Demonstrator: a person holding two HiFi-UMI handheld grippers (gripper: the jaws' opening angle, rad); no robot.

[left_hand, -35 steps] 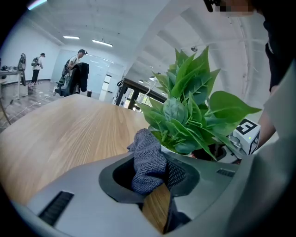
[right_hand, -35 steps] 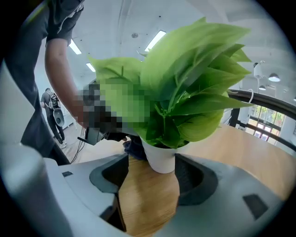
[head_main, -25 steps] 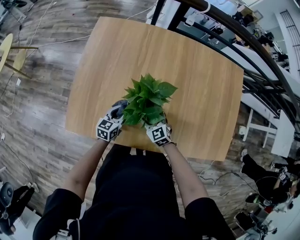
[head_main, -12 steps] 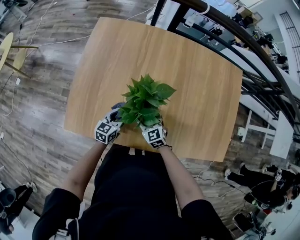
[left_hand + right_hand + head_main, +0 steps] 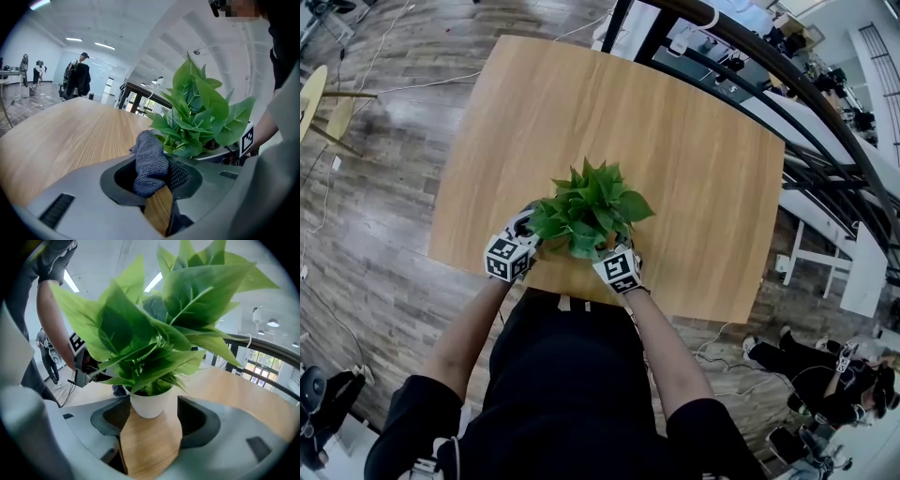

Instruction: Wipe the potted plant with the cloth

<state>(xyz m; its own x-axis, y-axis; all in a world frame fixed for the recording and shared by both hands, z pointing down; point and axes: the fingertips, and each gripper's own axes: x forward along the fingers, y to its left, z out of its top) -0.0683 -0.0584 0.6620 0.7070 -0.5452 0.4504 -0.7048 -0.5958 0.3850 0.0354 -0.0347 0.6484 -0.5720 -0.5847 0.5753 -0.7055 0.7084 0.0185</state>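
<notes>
A leafy green potted plant (image 5: 586, 211) in a small white pot (image 5: 151, 405) stands near the front edge of the wooden table (image 5: 694, 159). My left gripper (image 5: 157, 157) is shut on a grey knitted cloth (image 5: 149, 161), which bulges out of the jaws just left of the leaves (image 5: 199, 117). In the head view the left gripper (image 5: 523, 236) sits at the plant's left side. My right gripper (image 5: 152, 411) is open, its jaws standing on either side of the pot, the left jaw close against it. From above, leaves hide the tips of the right gripper (image 5: 617, 255).
The table's near edge (image 5: 581, 298) lies right under both grippers. Dark railings (image 5: 787, 103) run along the far right. A round stool (image 5: 314, 103) stands on the wood floor at far left. People and equipment are in the background.
The foliage has shifted a little toward me and to the left and looks more bunched. Both grippers stay at the plant's base, the left one slightly further left.
</notes>
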